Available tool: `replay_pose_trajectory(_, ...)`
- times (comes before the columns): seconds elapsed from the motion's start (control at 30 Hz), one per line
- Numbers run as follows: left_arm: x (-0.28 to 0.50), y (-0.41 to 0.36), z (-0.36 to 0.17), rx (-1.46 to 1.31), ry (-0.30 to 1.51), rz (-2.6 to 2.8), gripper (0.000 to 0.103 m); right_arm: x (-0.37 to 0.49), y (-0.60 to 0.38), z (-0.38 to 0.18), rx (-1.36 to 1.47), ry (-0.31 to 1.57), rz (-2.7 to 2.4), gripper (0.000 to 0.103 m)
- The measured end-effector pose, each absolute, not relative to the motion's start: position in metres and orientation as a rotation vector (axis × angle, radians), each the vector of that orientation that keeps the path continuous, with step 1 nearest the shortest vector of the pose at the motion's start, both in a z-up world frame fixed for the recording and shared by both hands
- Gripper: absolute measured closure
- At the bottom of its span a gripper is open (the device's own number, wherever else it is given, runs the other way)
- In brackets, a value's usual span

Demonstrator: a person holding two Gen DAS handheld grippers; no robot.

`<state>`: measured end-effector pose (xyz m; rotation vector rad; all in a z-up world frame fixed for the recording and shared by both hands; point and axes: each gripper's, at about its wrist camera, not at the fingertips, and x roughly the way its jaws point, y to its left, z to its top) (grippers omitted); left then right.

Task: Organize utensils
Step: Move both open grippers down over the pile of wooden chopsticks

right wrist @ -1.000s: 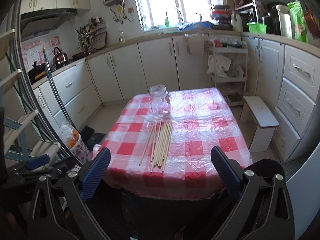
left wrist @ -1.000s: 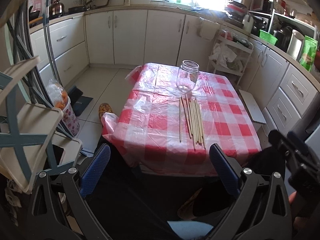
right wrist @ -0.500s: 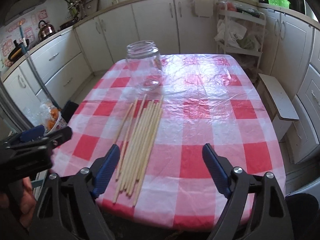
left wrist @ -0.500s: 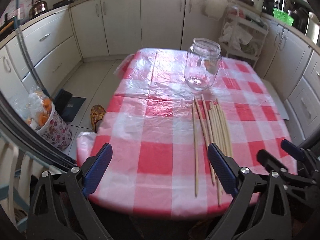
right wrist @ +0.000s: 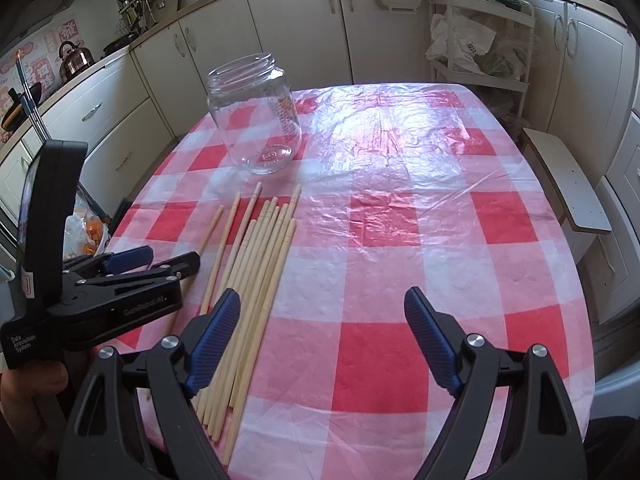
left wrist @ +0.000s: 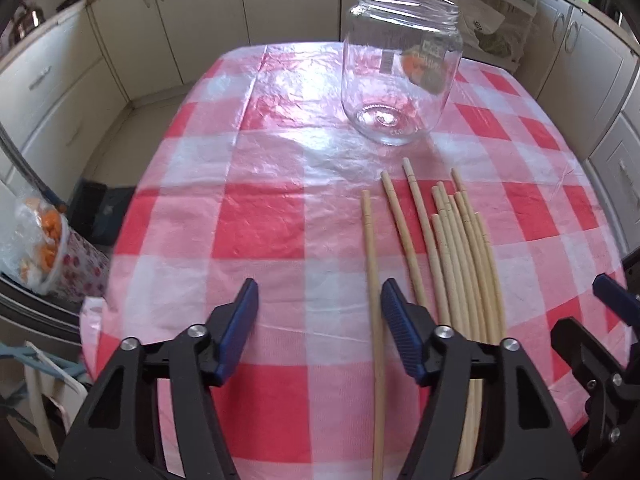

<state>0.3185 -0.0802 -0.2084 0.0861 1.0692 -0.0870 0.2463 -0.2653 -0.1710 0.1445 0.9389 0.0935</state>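
Note:
A clear glass jar stands upright and empty on the red-and-white checked tablecloth. In front of it lie several wooden chopsticks, side by side. My left gripper hangs low over the cloth, its jaws closing. The leftmost chopstick runs between them, close to the right finger, and the pads do not press on it. My right gripper stands open just right of the bundle, its left finger over the sticks' near ends, nothing between its fingers.
A white stool stands off the table's right side, with a wire trolley of bags behind it. Cream cabinets ring the room. On the floor to the left sits a bag of orange things.
Both grippers came forward and down from beyond the table's near edge to just over the chopsticks. The left jaws have narrowed a good deal, the right ones slightly. Jar and sticks have not moved.

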Motion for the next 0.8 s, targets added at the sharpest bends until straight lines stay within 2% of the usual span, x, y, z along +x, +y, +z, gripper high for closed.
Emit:
replay_pose_trajectory(0.07,0.321,-0.078,-0.206,0.088,1.072,-0.092,0.054,0.252,-0.262,-0.172,0.139,0.938,0.113,0.027)
replay_pose_trajectory(0.13,0.324,-0.073,-0.206,0.084,1.069,-0.095,0.061,0.258,-0.256,-0.175,0.124,0.947,0.134,0.037)
replay_pose_trajectory(0.2,0.326,-0.07,-0.204,0.081,1.071,-0.102,0.063,0.265,-0.251,-0.18,0.114,0.968,0.15,0.061)
replay_pose_trajectory(0.3,0.328,-0.068,-0.204,0.086,1.063,-0.103,0.065,0.273,-0.248,-0.187,0.108,0.991,0.159,0.072)
replay_pose_trajectory(0.43,0.328,-0.069,-0.205,0.096,1.047,-0.103,0.065,0.279,-0.245,-0.193,0.088,1.011,0.164,0.078)
replay_pose_trajectory(0.8,0.333,-0.065,-0.205,0.071,1.046,-0.101,0.065,0.283,-0.238,-0.193,0.059,1.017,0.186,0.078)
